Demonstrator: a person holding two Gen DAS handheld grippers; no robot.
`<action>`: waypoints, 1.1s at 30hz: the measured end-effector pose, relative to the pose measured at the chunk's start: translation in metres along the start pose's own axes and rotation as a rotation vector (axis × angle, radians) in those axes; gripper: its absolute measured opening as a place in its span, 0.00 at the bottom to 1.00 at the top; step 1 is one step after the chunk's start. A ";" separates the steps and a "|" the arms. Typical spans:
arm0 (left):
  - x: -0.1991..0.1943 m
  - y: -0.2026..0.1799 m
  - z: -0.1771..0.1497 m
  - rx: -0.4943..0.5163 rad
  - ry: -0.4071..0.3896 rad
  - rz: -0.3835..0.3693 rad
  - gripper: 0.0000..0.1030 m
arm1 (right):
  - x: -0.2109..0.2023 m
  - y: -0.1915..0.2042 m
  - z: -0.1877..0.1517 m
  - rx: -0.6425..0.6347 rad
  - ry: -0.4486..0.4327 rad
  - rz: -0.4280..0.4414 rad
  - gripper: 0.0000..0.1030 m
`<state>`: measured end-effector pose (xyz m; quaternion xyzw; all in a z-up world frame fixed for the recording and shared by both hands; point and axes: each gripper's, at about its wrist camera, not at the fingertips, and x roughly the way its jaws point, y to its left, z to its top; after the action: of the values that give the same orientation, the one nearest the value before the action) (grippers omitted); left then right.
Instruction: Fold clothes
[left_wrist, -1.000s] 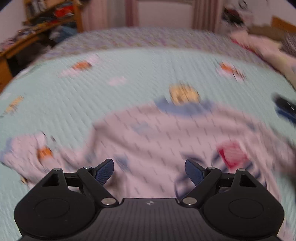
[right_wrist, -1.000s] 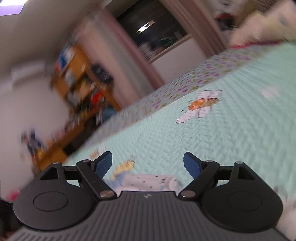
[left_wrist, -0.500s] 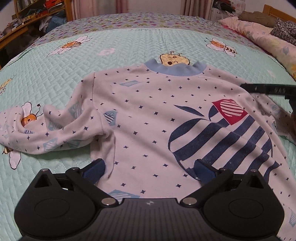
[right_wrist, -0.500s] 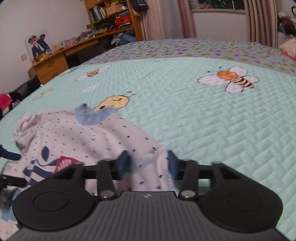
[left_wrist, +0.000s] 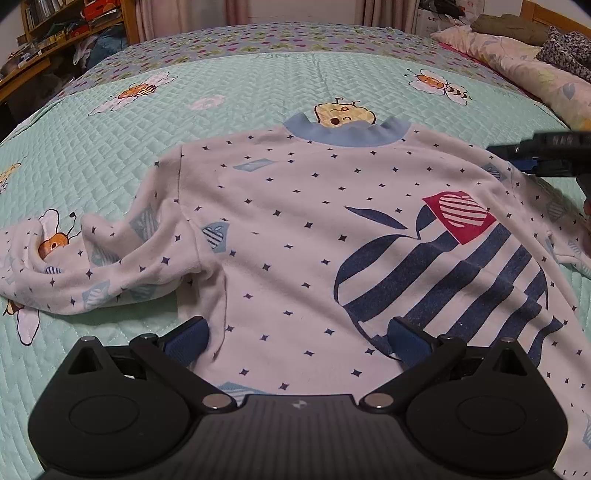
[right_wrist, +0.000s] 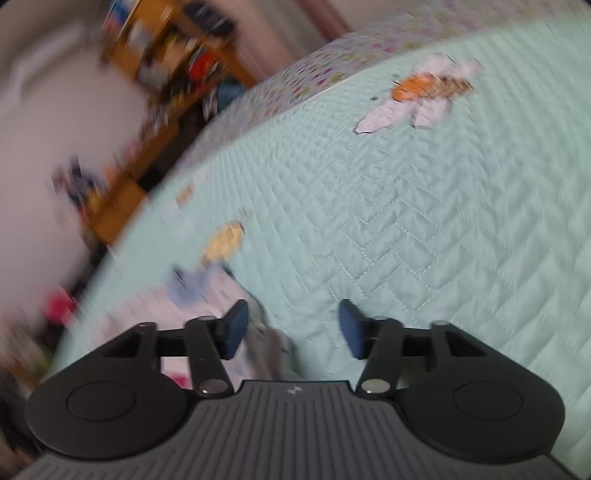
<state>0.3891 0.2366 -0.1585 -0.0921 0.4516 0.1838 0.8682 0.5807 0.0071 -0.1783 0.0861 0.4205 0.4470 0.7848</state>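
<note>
Left hand-held gripper (left_wrist: 295, 338) has spread wide over the sweatshirt (left_wrist: 314, 229) hem, gripping nothing; right hand-held gripper (right_wrist: 290, 328) has narrowed to half-open, apparently empty: folding not begun.

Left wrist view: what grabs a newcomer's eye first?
The white star-dotted shirt spread face up across the mint bee-print quilt, with its striped navy apple print right of centre and blue collar at the far edge. Its one sleeve lies bunched to the left. The left gripper sits wide open over the near hem.
</note>
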 end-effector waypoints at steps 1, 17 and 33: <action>0.000 0.000 0.000 0.002 -0.002 0.000 1.00 | 0.000 0.006 -0.002 -0.042 0.001 -0.023 0.41; 0.000 -0.002 -0.003 0.015 -0.022 0.010 1.00 | 0.007 0.073 -0.032 -0.506 0.028 -0.184 0.43; 0.000 -0.002 -0.004 0.018 -0.039 0.009 1.00 | 0.004 0.085 -0.039 -0.490 0.071 -0.094 0.14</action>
<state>0.3869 0.2337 -0.1612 -0.0786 0.4365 0.1854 0.8769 0.4995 0.0507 -0.1615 -0.1421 0.3302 0.5013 0.7870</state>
